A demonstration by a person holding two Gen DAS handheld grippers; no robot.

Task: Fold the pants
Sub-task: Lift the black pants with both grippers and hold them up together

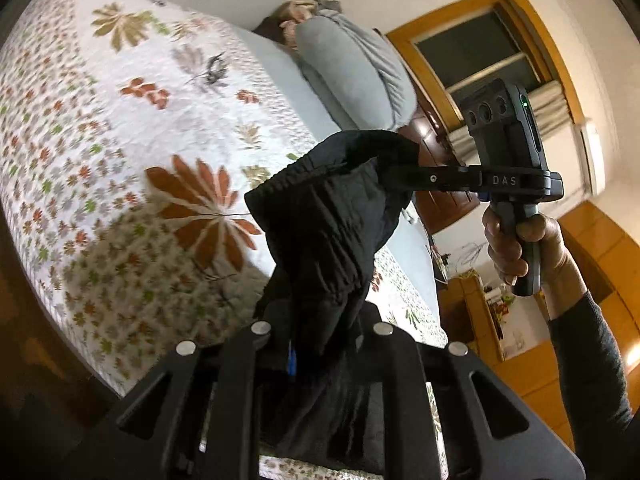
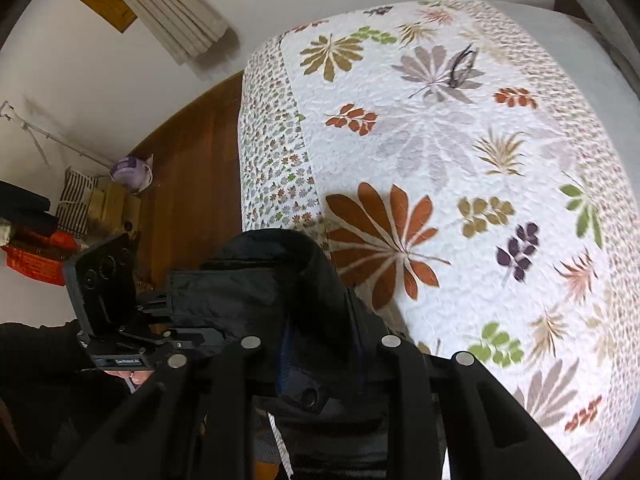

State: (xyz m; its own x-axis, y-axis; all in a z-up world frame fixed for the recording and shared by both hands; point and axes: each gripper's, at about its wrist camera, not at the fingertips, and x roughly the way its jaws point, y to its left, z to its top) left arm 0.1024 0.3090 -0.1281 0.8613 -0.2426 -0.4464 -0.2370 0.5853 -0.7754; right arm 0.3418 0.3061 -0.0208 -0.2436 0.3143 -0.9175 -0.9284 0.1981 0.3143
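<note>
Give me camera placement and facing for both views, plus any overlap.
Left wrist: sits on the left gripper, looking along its fingers, angled down over the bed toward the window wall; shows black pants pinched in its fingers, the right gripper and the hand holding it.
Right wrist: sits on the right gripper, looking steeply down at the quilt and wooden floor; shows the left gripper beside the pants.
Shared: pants, floral quilt, each other's gripper.
</note>
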